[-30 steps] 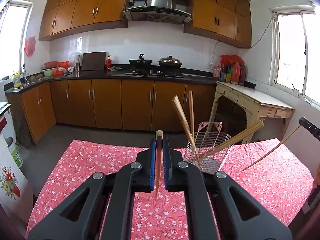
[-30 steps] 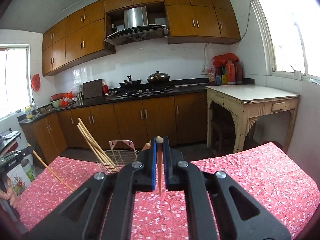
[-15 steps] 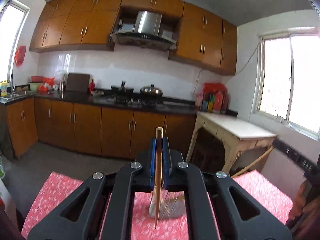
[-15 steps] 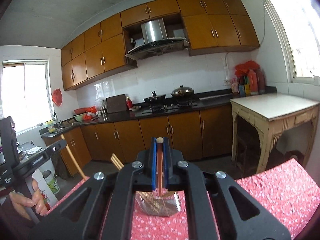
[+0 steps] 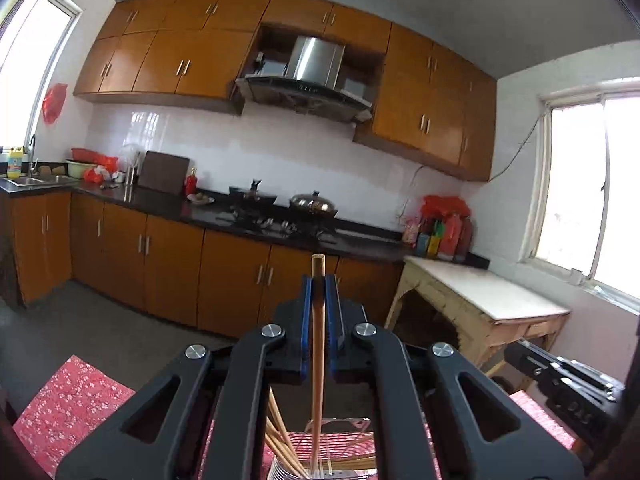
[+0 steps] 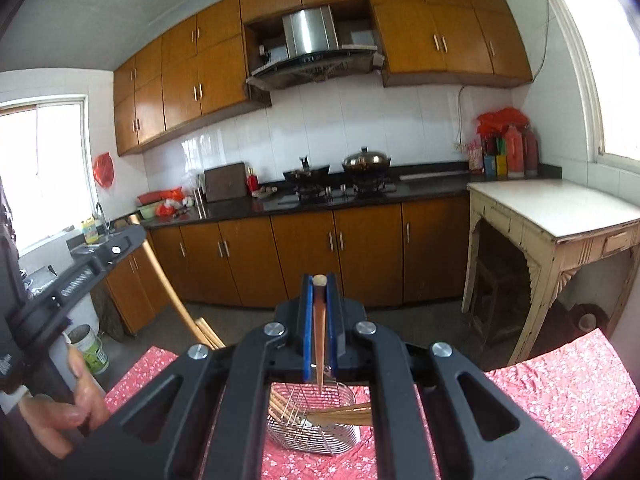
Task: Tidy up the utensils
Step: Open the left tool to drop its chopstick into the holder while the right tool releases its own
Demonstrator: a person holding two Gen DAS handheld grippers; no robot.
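1. The left gripper [image 5: 319,296] is held above the wire basket [image 5: 340,446], its blue fingers [image 5: 306,308] clamped on one pale chopstick [image 5: 318,360].
2. That chopstick stands nearly upright; its top pokes above the fingers and its lower end reaches down into the basket's mouth.
3. The right gripper [image 6: 319,300] hangs over the same basket [image 6: 320,436], tipped a little forward, fingers [image 6: 307,320] pinching a second, darker chopstick [image 6: 319,340].
4. This one points tip-down, its tip hovering just above the basket rim, not touching the wire.
5. So the count in the air: two chopsticks, one per gripper.
6. Inside the basket lies a loose bundle of chopsticks [image 6: 340,414]; several lean up toward the left rim and a few lie flat toward the right. The exact number cannot be told, as they overlap.
7. There is one basket, and it sits on the red floral cloth [image 6: 560,400] that covers the surface, near the far edge and roughly midway along it.
8. In the right wrist view the person's left hand [image 6: 68,400] grips the handle of the left gripper at the left edge of the frame.
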